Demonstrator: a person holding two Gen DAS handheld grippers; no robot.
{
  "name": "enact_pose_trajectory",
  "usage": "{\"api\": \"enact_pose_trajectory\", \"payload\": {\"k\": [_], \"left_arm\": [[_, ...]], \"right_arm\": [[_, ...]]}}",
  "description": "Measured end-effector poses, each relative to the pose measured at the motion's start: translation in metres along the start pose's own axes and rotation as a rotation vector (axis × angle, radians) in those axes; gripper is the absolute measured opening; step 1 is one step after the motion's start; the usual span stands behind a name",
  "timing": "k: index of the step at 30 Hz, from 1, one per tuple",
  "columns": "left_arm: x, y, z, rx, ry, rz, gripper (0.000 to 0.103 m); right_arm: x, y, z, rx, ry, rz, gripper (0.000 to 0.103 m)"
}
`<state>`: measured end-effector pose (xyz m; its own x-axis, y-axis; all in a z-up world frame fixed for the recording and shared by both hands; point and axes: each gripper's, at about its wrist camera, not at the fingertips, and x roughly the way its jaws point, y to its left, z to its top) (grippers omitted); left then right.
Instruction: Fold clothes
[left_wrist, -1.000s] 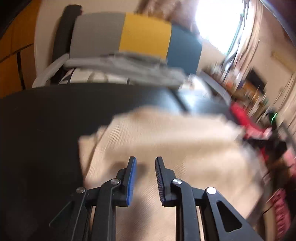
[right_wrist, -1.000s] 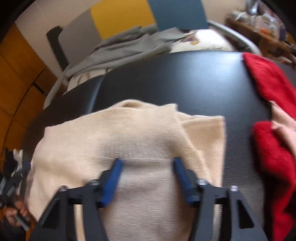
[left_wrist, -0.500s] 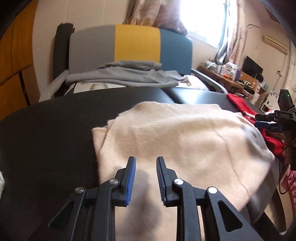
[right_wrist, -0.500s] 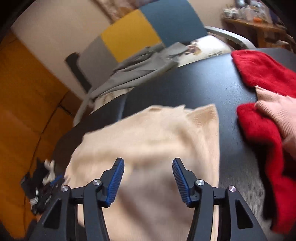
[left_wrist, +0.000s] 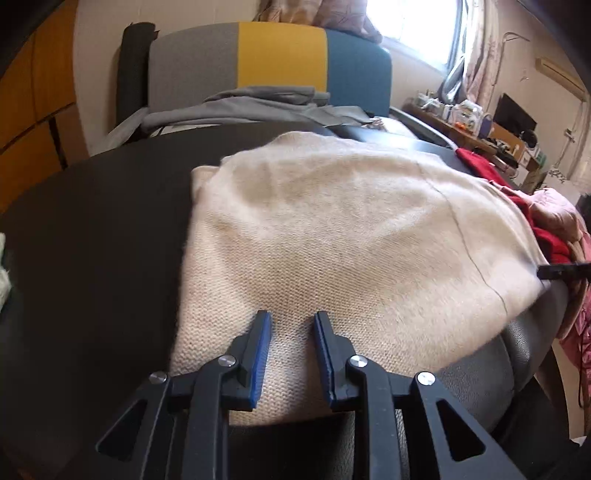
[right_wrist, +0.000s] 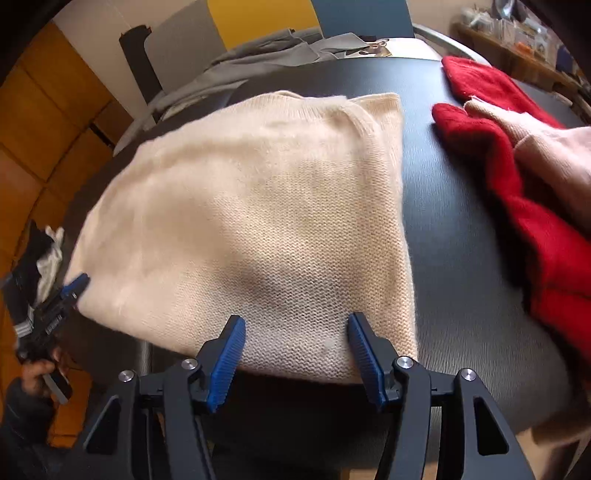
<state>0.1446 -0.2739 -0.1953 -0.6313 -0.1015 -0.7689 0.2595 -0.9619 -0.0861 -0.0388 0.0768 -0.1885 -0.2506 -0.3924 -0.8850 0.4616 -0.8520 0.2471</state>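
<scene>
Though smeared a little by the fisheye at the edges, shows a cream sweater (left_wrist: 332, 229) lying flat on a black padded table (left_wrist: 92, 221), doubled into a rough rectangle. Runs from the table's near rim toward the far side, with a narrow folded panel along the right edge and the neckline at the far end.

Places the left gripper (left_wrist: 292, 317) over the near left part of the sweater, jaws only a narrow slot apart and gripping nothing. May be brushing the knit with its blue pads; cannot tell from this angle.

Places the right gripper (right_wrist: 296, 321) at the near right hem, jaws spread wide, nothing between them but the cloth lying beneath.

Off to the right, well clear of the cream knit: a red garment (right_wrist: 498, 155) with a pink garment (right_wrist: 554, 147) heaped on it. Beyond the far edge: a grey garment (left_wrist: 258, 99) draped over the seat of a chair (left_wrist: 280, 59) with a grey, yellow and blue back.

Reads, as a judgement, two ways. Fits a sweater with its sides turned in and waiting for a near-to-far fold; fits equally a finished bundle just let go.

Calls for gentleness either way: soft, loose knit, likely to drag and rumple under a sliding pad. Needs every layer at the near hem pinched together, and both corners raised level, if lifted at all.
</scene>
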Motion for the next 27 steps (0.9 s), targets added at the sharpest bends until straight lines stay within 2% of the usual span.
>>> {"api": "enact_pose_trajectory", "payload": {"k": [2, 5, 9, 12, 15, 19, 21, 22, 25, 27], "left_arm": [[-0.002, 0.002, -0.003, -0.003, -0.001, 0.003, 0.025], [-0.006, 0.005, -0.006, -0.021, -0.003, -0.004, 0.025], [-0.008, 0.003, -0.003, -0.032, 0.002, 0.011, 0.025], [-0.014, 0.004, 0.003, -0.045, 0.010, 0.011, 0.026], [-0.033, 0.019, 0.012, -0.144, -0.037, -0.058, 0.030], [-0.044, 0.066, 0.032, -0.318, -0.070, -0.135, 0.040], [-0.034, 0.096, 0.042, -0.435, -0.039, -0.227, 0.045], [-0.028, 0.108, 0.046, -0.467, -0.022, -0.248, 0.047], [-0.009, 0.133, 0.060, -0.503, 0.023, -0.251, 0.048], [0.010, 0.148, 0.067, -0.560, 0.078, -0.340, 0.050]], "right_arm": [[0.000, 0.014, -0.010, -0.070, 0.005, -0.056, 0.062], [-0.001, 0.022, -0.020, -0.109, -0.019, -0.083, 0.069], [0.000, 0.024, -0.017, -0.104, -0.020, -0.073, 0.079], [-0.005, 0.030, -0.008, -0.114, -0.020, -0.079, 0.079], [-0.020, 0.034, 0.009, -0.080, -0.096, -0.002, 0.079], [-0.011, 0.037, 0.026, -0.060, -0.106, -0.008, 0.083], [-0.006, 0.038, 0.034, -0.050, -0.111, -0.012, 0.084], [-0.003, 0.039, 0.039, -0.045, -0.113, -0.013, 0.084], [0.013, 0.039, 0.045, -0.015, -0.101, -0.026, 0.084], [0.022, 0.031, 0.040, 0.013, -0.077, -0.011, 0.086]]}}
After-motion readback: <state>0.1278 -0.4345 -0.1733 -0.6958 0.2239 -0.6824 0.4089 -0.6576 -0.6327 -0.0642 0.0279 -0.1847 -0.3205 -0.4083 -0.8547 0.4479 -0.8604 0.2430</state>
